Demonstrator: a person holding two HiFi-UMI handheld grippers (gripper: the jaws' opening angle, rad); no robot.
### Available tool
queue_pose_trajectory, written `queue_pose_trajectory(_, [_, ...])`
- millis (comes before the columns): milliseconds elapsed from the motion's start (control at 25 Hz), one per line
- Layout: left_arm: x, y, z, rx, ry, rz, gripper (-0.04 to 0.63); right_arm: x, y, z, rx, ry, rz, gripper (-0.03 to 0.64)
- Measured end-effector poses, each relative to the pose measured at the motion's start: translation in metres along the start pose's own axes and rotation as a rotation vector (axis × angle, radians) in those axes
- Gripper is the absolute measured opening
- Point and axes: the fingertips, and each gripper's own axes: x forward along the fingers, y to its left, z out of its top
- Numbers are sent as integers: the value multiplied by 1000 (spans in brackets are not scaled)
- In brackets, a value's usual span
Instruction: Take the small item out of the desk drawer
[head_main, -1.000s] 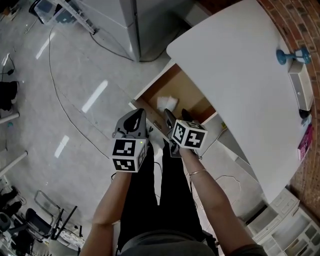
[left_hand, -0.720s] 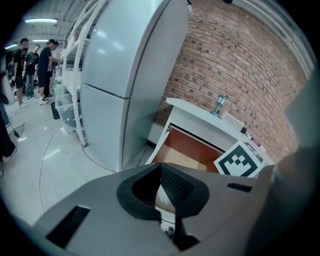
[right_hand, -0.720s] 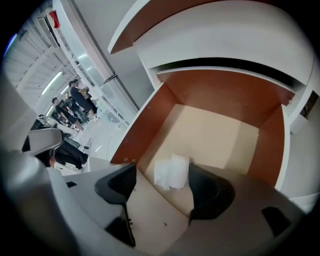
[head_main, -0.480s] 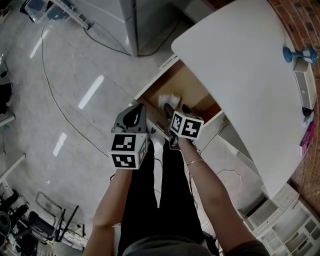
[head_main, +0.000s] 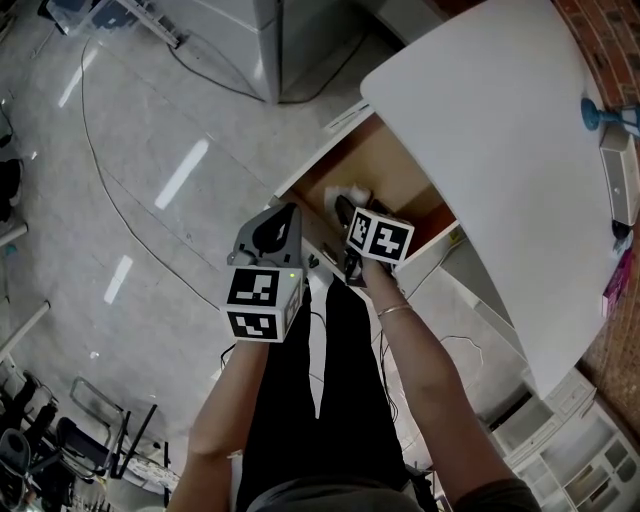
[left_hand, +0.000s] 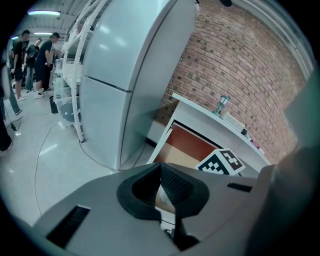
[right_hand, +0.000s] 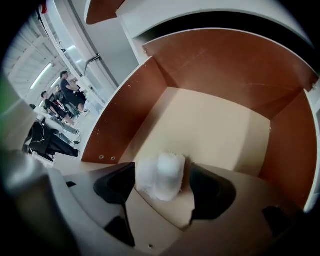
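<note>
The desk drawer (head_main: 395, 165) stands pulled out from under the white desk top (head_main: 500, 130). A small crumpled white item (head_main: 357, 191) lies near its front edge. My right gripper (head_main: 347, 208) reaches into the drawer. In the right gripper view it (right_hand: 162, 186) is open, and the white item (right_hand: 162, 175) sits between its dark pads on the beige drawer floor (right_hand: 220, 125). My left gripper (head_main: 278, 222) hangs outside the drawer's front left corner. In the left gripper view its pads (left_hand: 161, 192) nearly meet, with nothing held.
A tall grey cabinet (head_main: 300, 40) stands left of the desk, with cables (head_main: 110, 190) trailing on the tiled floor. A blue object (head_main: 600, 113) and a white box (head_main: 622, 180) sit at the desk's far edge by the brick wall (left_hand: 240, 65). People (left_hand: 35, 55) stand far off.
My right gripper has moved forward and down into the drawer until its jaws straddle the white item. The left gripper has barely shifted.
</note>
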Motion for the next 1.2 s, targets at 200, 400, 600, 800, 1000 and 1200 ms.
queue_pose_trajectory(200, [2, 0, -4, -2, 3, -9, 21, 12, -6, -5, 12, 39, -21, 325])
queue_pose_trajectory(400, [3, 4, -4, -18, -3, -10, 21, 19, -11, -12, 6, 84, -41, 319])
queue_pose_trajectory(600, [7, 4, 2, -19, -12, -19, 21, 22, -17, -10, -26, 98, -92, 265])
queue_pose_trajectory(800, [12, 1, 1, -14, -1, -22, 21, 22, -18, -12, -79, 126, -130, 256])
queue_pose_trajectory(1000, [12, 0, 0, -13, -2, -19, 21, 24, -14, -10, -125, 135, -134, 219])
queue_pose_trajectory(1200, [10, 1, -2, -15, 1, -15, 21, 25, -11, -9, -119, 135, -129, 193])
